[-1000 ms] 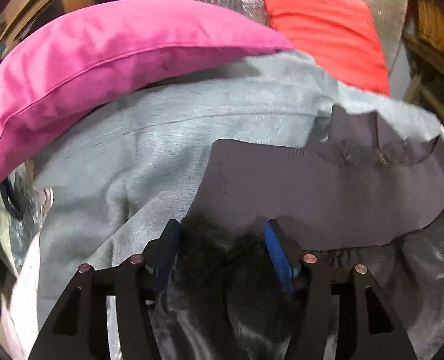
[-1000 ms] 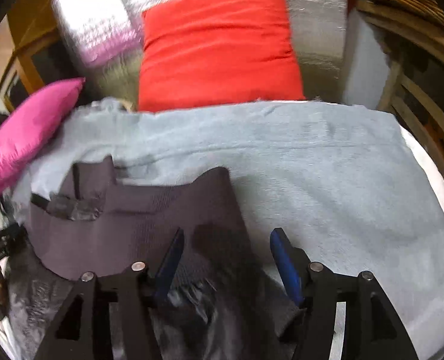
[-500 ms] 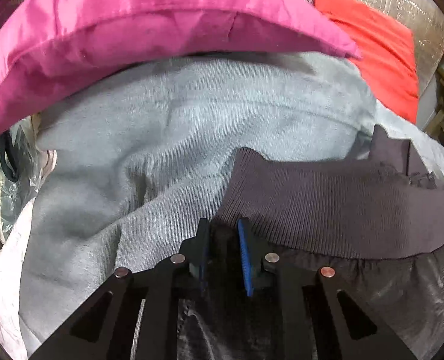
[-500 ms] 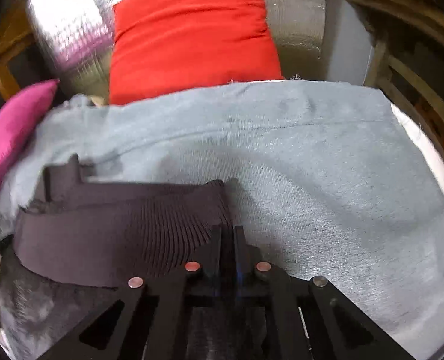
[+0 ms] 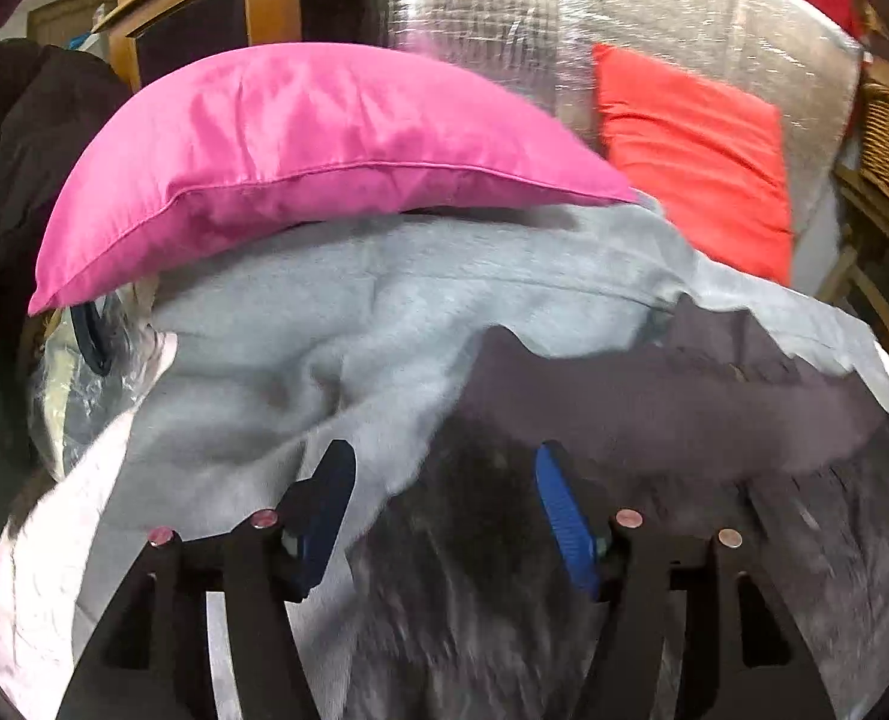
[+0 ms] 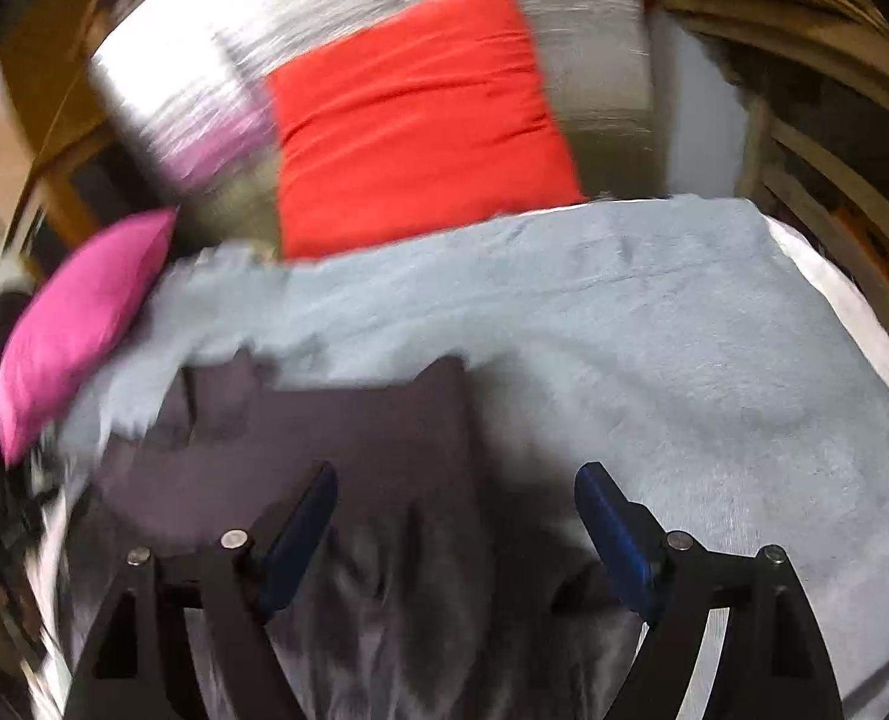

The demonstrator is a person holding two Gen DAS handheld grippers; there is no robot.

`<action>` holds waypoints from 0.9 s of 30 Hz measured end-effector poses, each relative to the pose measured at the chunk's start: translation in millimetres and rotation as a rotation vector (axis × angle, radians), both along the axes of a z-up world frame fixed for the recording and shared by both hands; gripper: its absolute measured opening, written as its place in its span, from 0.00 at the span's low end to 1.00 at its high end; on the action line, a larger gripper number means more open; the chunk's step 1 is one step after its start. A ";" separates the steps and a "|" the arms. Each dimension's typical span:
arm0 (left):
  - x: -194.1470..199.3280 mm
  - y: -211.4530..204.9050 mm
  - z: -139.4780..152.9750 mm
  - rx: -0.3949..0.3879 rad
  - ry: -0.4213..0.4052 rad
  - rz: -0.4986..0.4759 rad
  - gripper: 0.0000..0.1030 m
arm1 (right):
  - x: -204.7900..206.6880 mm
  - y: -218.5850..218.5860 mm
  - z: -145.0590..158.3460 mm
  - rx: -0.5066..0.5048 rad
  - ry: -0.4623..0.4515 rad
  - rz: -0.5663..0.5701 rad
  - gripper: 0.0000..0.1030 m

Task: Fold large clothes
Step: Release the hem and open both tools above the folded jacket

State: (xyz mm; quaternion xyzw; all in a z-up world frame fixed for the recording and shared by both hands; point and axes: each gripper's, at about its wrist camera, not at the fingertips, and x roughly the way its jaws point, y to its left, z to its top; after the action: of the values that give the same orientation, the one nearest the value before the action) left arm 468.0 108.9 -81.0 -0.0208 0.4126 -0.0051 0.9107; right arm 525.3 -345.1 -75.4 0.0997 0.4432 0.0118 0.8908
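Dark jacket [image 5: 654, 414] lies on grey blanket [image 6: 654, 348]; left claw [image 5: 441, 510] and right claw [image 6: 456, 531] are opening, unclamped, pink cushion [image 5: 300, 150] at twelve o'clock.

A grey blanket [image 6: 654, 360] covered the bed; on it lay the dark jacket [image 6: 336, 438] near left, a pink cushion [image 5: 300, 150] far left, a red one [image 6: 414, 114] far back.

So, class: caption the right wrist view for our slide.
Right claw opening above the dark jacket on a grey blanket, red cushion behind.
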 end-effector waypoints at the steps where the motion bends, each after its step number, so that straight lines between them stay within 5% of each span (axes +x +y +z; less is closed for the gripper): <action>1: -5.9 -3.2 -0.8 0.008 -0.001 -0.010 0.62 | -3.9 6.8 -2.8 -0.056 0.017 0.023 0.82; 3: -16.7 -10.9 -11.9 0.073 0.027 -0.004 0.62 | -3.2 15.4 -15.4 -0.191 0.074 0.027 0.82; 5: -13.2 -23.8 -34.8 0.218 0.129 0.002 0.62 | -2.6 15.7 -28.4 -0.338 0.132 -0.033 0.82; 6: -15.9 -25.4 -38.8 0.248 0.141 0.008 0.62 | -4.9 14.1 -27.2 -0.336 0.128 -0.054 0.82; 11: -58.3 -29.1 -3.3 0.225 0.039 0.042 0.62 | -51.1 21.2 19.4 -0.254 -0.005 -0.083 0.82; 16: -111.5 -52.5 27.1 0.112 -0.062 0.023 0.71 | -117.6 54.4 45.9 0.023 -0.114 0.039 0.82; 22: -140.4 -96.6 13.9 0.034 -0.035 -0.035 0.71 | -146.9 98.5 11.4 0.200 -0.066 0.129 0.82; 25: -121.0 -112.7 -18.9 0.152 0.069 -0.040 0.72 | -138.2 104.7 -15.2 0.167 -0.014 0.125 0.82; 27: -112.2 -108.9 -32.2 0.157 0.096 -0.027 0.74 | -126.5 94.4 -34.5 0.135 0.054 0.055 0.81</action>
State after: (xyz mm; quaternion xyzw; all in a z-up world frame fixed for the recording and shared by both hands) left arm 355.8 0.0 -113.2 0.0559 0.4553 0.0159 0.8885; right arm 398.8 -250.7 -109.9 0.1476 0.4678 0.0632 0.8691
